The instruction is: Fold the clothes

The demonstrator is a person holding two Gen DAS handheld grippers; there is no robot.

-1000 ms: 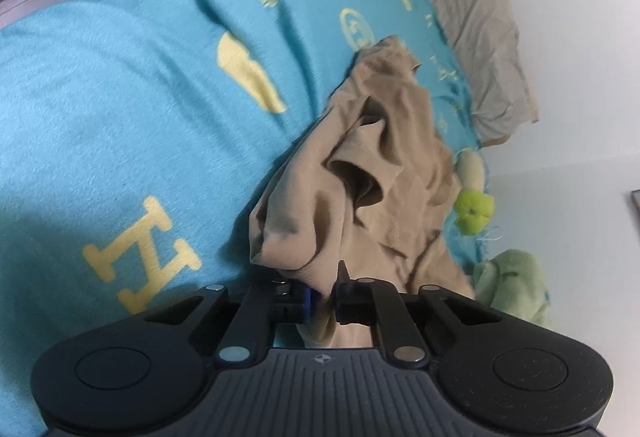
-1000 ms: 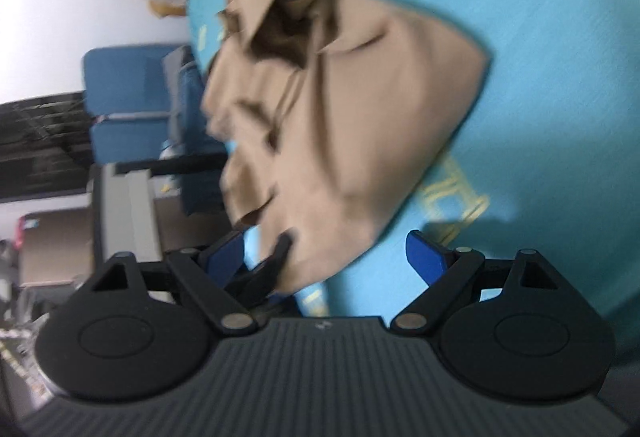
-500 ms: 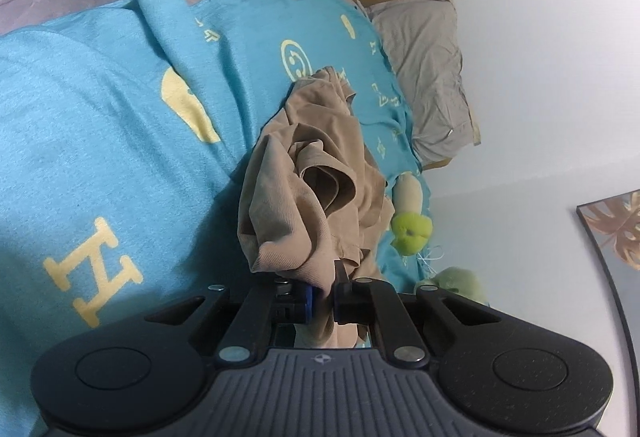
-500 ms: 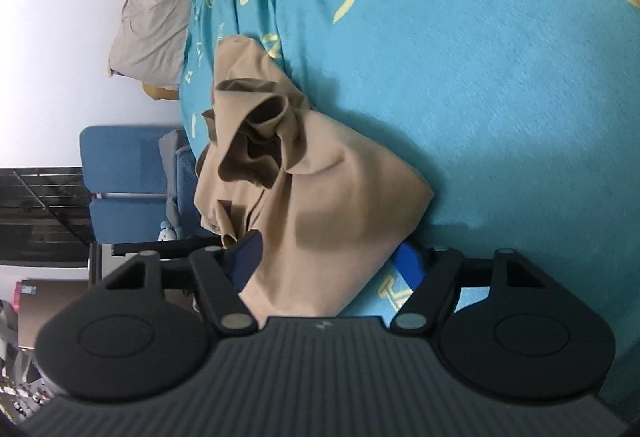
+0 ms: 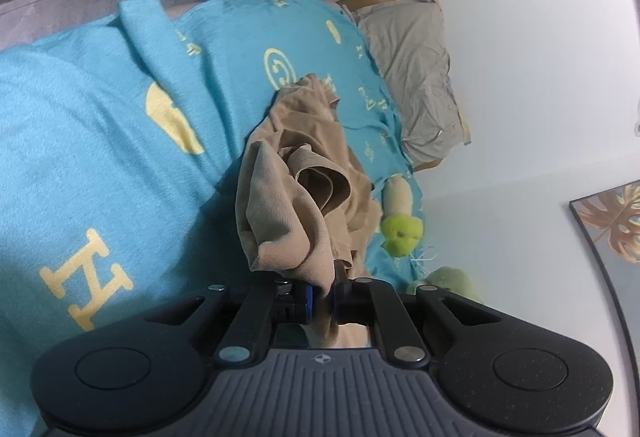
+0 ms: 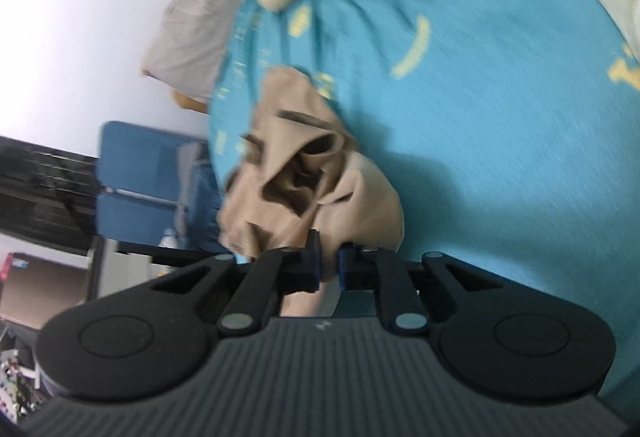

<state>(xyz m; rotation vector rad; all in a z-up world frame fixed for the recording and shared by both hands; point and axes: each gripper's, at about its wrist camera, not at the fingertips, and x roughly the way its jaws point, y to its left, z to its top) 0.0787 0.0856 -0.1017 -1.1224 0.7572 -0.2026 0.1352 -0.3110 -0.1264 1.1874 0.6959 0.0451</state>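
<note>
A crumpled tan garment (image 5: 288, 205) lies bunched on a turquoise blanket (image 5: 80, 141) with yellow letters. My left gripper (image 5: 323, 295) is shut on the garment's near edge, and the cloth rises from its pads in a loose heap. In the right wrist view the same tan garment (image 6: 320, 189) hangs over the blanket (image 6: 500, 141). My right gripper (image 6: 329, 265) is shut on another part of its near edge, with cloth pinched between the blue pads. The garment's shape is hidden in its folds.
A grey pillow (image 5: 416, 77) lies at the head of the bed by the white wall. A green plush toy (image 5: 400, 229) lies beside the garment, and a second one (image 5: 452, 279) sits nearer me. A blue chair (image 6: 144, 181) stands beyond the bed's edge. A framed picture (image 5: 612, 229) hangs on the wall.
My right gripper's jaws, wide open around the garment's edge before, have closed on it. Both grippers have risen a little and the garment hangs more gathered.
</note>
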